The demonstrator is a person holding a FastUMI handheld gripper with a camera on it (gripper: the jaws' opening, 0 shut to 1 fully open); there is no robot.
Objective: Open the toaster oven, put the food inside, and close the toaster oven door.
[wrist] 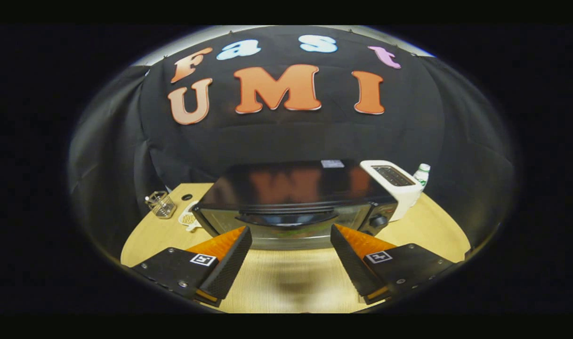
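Gripper view: toaster oven shut, gripper wide open before it

The toaster oven (293, 207) sits on the wooden surface (286, 278) just ahead of the gripper (291, 247), its door closed and its dark curved handle (286, 219) running across the front. A knob (378, 220) shows at the door's right end. The glossy black top mirrors the booth wall behind, and a small pale sticker (332, 163) lies near its back edge; any writing on it is too small to read.

The gripper's fingers stand far apart and hold nothing, one to each side of the door's lower edge, with bare surface and a soft shadow between them. Each finger mount carries a small square black-and-white marker.

Right of the oven, touching or just beside it, stands a white slot toaster (393, 186), and behind that a white bottle (422, 174) with a green cap. Left of the oven lies a white plate-like item with something pale on it (188, 218), partly hidden by the oven's corner. Further left stands a small wire basket (161, 204). A dark round hole (187, 197) marks the surface behind these.
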